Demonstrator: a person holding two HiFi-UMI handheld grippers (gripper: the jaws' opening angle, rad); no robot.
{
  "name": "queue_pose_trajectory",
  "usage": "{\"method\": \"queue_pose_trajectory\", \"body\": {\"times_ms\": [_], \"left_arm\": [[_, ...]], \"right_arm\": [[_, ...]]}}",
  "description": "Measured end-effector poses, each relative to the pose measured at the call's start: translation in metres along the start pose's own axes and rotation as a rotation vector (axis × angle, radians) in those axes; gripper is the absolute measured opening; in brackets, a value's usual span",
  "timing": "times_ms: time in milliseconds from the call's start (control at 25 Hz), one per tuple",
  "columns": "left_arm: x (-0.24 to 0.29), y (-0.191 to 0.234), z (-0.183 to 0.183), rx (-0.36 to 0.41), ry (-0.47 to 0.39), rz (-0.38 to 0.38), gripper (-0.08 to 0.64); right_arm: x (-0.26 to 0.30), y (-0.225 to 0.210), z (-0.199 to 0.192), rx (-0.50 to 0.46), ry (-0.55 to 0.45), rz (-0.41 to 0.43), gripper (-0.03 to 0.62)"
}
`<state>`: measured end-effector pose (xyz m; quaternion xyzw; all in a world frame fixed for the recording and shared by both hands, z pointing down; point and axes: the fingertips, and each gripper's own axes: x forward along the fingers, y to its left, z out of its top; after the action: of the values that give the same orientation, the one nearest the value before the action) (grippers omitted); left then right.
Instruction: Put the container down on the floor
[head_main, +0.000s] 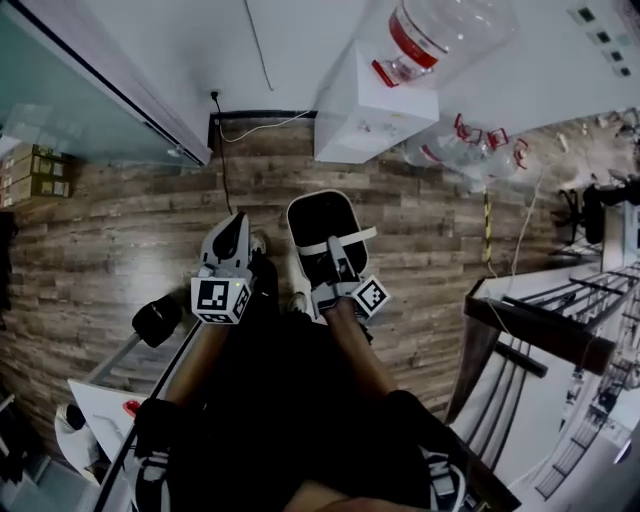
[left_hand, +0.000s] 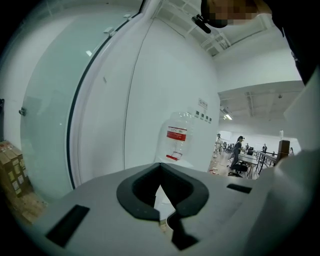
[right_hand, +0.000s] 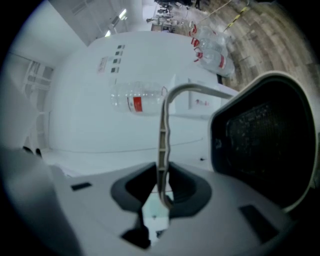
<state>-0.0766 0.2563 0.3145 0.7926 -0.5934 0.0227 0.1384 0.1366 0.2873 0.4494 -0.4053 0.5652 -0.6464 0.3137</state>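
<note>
Right gripper view: my right gripper (right_hand: 160, 200) clamps the thin handle (right_hand: 162, 145). My left gripper (left_hand: 162, 210) is closed and empty. The container (right_hand: 265, 145) hangs over the wooden floor (head_main: 120, 240), not yet down. Risk: the handle pivots in the pads, the container swings and lands crooked.

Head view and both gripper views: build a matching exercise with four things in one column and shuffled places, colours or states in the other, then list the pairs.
1. container
2. left gripper
3. right gripper
4. water jug

A. on the white box by the wall
B. clamped on a thin handle
C. white with a black inside
D. nothing between its jaws

Pairs: 1-C, 2-D, 3-B, 4-A.
</note>
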Motion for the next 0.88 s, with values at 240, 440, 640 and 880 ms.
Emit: {"method": "queue_pose_trajectory", "body": {"times_ms": [240, 440, 640, 880], "left_arm": [[0.036, 0.041, 0.012, -0.018, 0.019, -0.037, 0.031], [0.06, 0.061, 0.023, -0.018, 0.019, -0.081, 0.031], [0.081, 0.072, 0.031, -0.02, 0.018, -0.1, 0.031], [0.108, 0.076, 0.039, -0.011, 0.008, -0.099, 0.031]], "right_arm": [[0.049, 0.006, 0.002, -0.004, -0.047, -0.005, 0.091], [0.089, 0.013, 0.003, 0.016, -0.082, 0.012, 0.091], [0.122, 0.014, 0.008, 0.041, -0.11, 0.01, 0.091], [0.161, 0.014, 0.007, 0.063, -0.101, 0.01, 0.091]]}}
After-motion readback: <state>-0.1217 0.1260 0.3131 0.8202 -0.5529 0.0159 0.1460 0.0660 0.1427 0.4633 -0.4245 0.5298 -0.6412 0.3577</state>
